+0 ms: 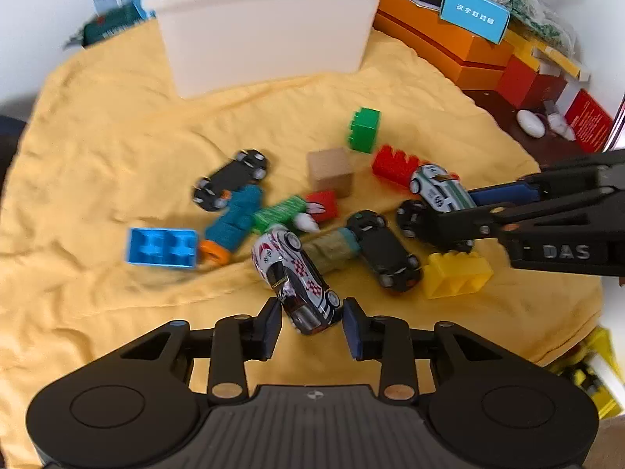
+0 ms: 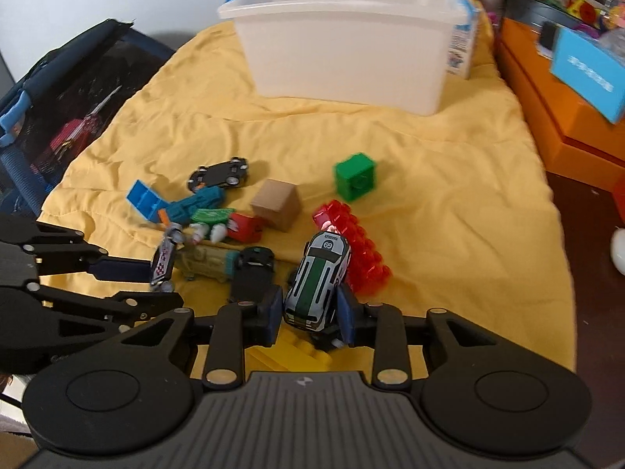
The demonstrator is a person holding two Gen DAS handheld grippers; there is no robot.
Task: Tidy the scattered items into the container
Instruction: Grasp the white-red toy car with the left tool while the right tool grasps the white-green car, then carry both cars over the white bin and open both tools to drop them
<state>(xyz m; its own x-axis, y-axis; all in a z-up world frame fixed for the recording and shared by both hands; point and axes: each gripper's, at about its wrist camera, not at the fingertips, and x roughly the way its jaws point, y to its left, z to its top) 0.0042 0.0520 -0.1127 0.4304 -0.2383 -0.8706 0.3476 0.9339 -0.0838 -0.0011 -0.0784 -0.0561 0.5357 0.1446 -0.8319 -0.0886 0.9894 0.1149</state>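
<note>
Left hand-held gripper (image 1: 311, 322) open around red-checkered toy car (image 1: 295, 277), right hand-held gripper (image 2: 310, 310) clamping green-striped toy car (image 2: 318, 281), both well short of white container (image 2: 351, 39).

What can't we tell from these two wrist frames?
- Bin contents: both views, its walls hide the inside.
- Yellow brick: right wrist, mostly behind the right gripper.
- Left gripper contact with checkered car: left wrist, pads flank it, gaps seem visible.
- Blue card text: too small, blurred.
</note>
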